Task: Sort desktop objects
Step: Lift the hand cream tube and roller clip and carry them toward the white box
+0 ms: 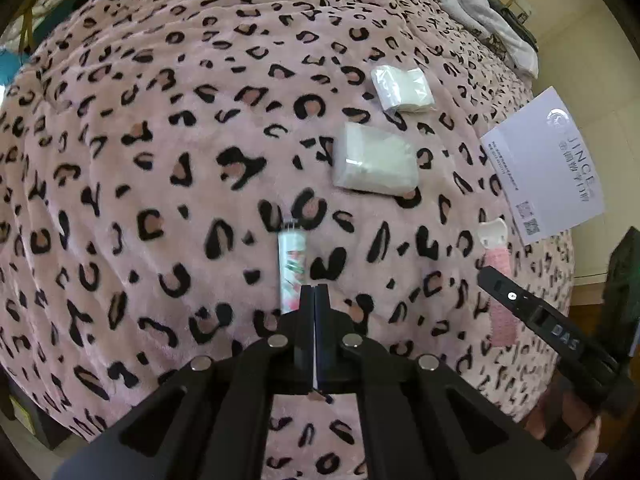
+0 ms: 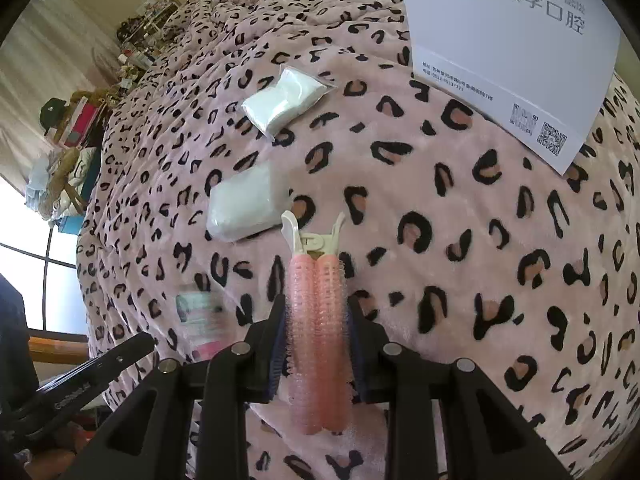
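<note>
On a pink leopard-print blanket lie two clear bags of white material, a smaller one farther off and a larger one nearer, also in the right wrist view. My left gripper is shut and empty, its tips beside a white floral tube. My right gripper is shut on a pink hair-roller clip, whose white handle points forward. The clip and a right finger show in the left wrist view.
A white printed card lies at the blanket's right edge, large in the right wrist view. Grey clothes lie at the far right. Cluttered shelves stand beyond the blanket on the left.
</note>
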A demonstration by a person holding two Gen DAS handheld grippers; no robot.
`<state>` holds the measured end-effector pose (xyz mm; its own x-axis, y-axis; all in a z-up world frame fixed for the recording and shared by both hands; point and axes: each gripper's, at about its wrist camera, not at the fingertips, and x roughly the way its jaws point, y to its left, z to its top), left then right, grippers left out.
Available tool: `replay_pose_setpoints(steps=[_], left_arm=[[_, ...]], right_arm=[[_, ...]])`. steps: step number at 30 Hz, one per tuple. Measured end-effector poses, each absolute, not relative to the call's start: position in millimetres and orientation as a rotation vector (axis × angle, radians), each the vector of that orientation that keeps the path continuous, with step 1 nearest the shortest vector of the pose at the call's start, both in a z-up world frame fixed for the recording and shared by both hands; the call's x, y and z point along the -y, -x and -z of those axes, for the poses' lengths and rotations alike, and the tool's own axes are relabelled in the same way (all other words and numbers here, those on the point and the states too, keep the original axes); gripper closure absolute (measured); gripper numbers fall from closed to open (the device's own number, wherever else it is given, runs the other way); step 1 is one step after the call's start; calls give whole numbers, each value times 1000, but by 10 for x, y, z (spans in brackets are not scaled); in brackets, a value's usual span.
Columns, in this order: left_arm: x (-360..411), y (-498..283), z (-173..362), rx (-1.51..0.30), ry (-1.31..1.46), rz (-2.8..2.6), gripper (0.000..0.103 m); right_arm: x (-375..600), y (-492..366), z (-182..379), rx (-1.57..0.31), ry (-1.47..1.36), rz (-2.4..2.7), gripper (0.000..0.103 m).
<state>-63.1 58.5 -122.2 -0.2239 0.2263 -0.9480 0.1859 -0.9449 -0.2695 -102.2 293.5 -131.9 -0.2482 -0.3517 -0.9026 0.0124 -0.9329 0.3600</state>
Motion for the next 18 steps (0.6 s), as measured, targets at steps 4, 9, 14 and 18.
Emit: replay_pose_setpoints(steps=[4,9,14,18], left_arm=[[-573,697,1466,523,1995,-2345,103],[-540,768,1786,541,2057,-2308,91],[-575,827,2086,490,2104,-2307,65],[-624,846,2254,471,2122,-2308,61]], right_arm=[[-2940,1038,1327,414,-1767,2279,75],[-2962,1022,1362,420,-1782,2277,75],[-2981,1016,1418,420,-1799,2272,75],[-2999,1030,1461,419,-1813,2270,75]])
